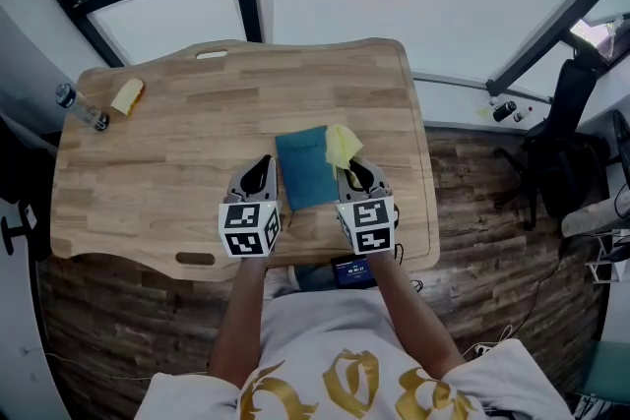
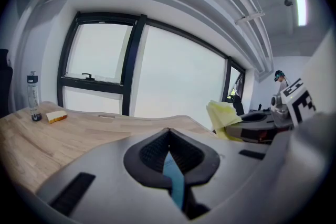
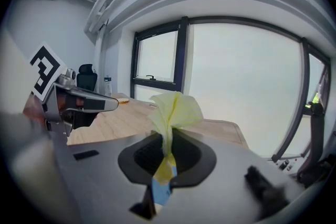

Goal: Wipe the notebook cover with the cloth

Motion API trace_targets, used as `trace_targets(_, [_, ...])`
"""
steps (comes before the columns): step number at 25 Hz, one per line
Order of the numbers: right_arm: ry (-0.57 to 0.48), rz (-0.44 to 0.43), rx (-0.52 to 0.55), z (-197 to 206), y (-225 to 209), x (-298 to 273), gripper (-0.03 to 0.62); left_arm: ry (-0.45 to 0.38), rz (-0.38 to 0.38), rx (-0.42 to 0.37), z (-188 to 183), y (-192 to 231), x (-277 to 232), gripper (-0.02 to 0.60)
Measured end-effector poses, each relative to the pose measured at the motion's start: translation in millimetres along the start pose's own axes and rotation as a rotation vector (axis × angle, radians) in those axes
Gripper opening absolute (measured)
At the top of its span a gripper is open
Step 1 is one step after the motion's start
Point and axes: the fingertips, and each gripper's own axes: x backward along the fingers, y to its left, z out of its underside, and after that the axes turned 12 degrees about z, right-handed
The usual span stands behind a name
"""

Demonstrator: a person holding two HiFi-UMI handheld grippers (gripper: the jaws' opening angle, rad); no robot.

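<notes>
A: So, what's on the left?
B: A bottle [image 1: 81, 108] stands near the table's [image 1: 177, 172] far left corner. Closer in, the left gripper [image 1: 258, 167] has its jaws clamped on the left edge of the teal notebook [image 1: 305, 167].
A: And rightward?
B: The notebook sits between both grippers. The right gripper [image 1: 356, 172] pinches the yellow cloth [image 1: 342, 145] by the notebook's right edge.

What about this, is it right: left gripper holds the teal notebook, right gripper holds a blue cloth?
No. The cloth in the right gripper is yellow, not blue; the right gripper view shows it. The left gripper does hold the teal notebook.
</notes>
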Motion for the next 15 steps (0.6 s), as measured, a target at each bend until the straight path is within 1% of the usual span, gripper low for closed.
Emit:
trace_targets(7, [0.007,-0.003,-0.014,5,-1,6,0.038,0.003,-0.037,0.0,1,5,6,0.012])
trace_targets(15, [-0.008,0.014,-0.02,4,-10,13,0.038,-0.036,-0.025,-0.005,-5,-1,7,0.012])
